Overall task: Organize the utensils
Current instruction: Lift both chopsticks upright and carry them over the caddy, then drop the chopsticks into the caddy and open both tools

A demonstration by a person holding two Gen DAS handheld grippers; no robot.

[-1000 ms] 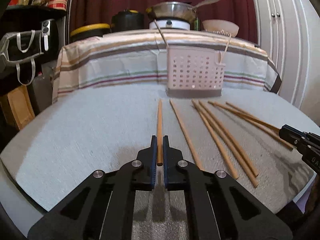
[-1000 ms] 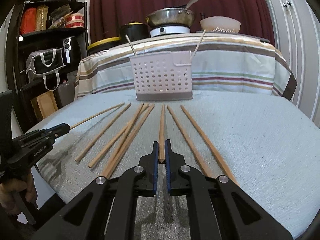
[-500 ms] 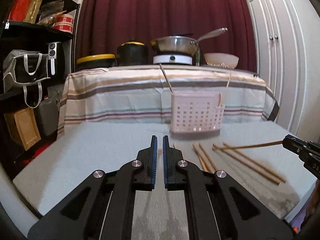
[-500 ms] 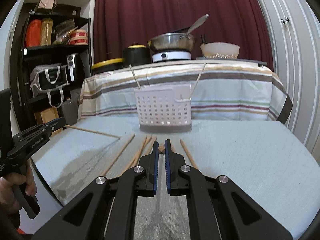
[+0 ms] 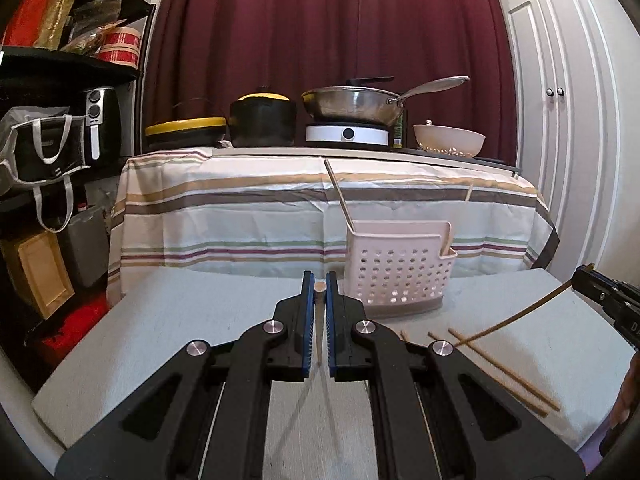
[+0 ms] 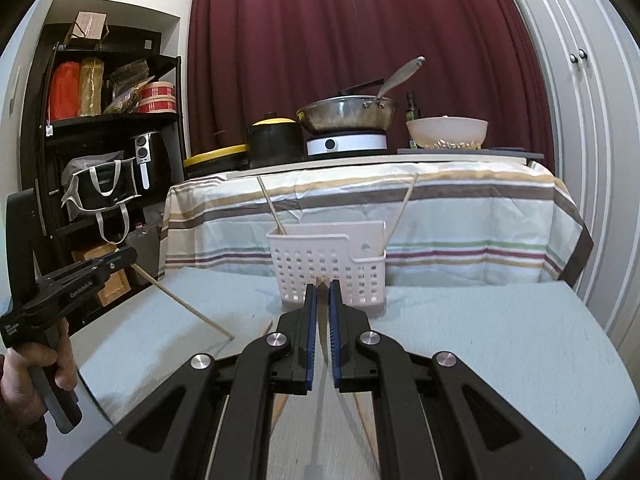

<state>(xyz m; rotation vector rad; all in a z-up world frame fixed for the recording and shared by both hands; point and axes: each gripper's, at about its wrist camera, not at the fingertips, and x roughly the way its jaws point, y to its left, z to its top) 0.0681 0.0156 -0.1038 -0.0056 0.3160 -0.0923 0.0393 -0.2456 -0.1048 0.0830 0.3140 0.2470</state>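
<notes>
1. The left gripper (image 5: 319,286) is clamped on a wooden chopstick (image 5: 319,289) whose round end shows between the blue pads. The stick is held clear of the grey table (image 5: 180,320).
2. The right gripper (image 6: 323,292) is likewise closed on a second chopstick (image 6: 321,282), its tip just visible between the pads in front of the white basket (image 6: 328,268).
3. Only the right wrist view shows the left gripper from the side, gripped by a hand (image 6: 28,368). Its chopstick slopes down away from the pads, and the far tip is near the table.
4. Only the left wrist view shows the right gripper side-on at the right edge, with its stick angled down over the loose chopsticks (image 5: 500,368) lying on the table to the right.
5. The right wrist view shows only short ends of loose sticks beside and under its own fingers.
6. The white perforated basket stands upright on the table, well apart from both grippers, with a smaller pocket on its right side.
7. One thin stick (image 5: 339,196) leans out of the basket's left end. Another (image 6: 405,208) leans out of the right pocket.
8. Behind the basket is a counter draped in a striped cloth (image 5: 280,216), carrying a black pot (image 5: 262,120), a steel pan (image 5: 352,106) on a white burner and a pale bowl (image 5: 448,140).
</notes>
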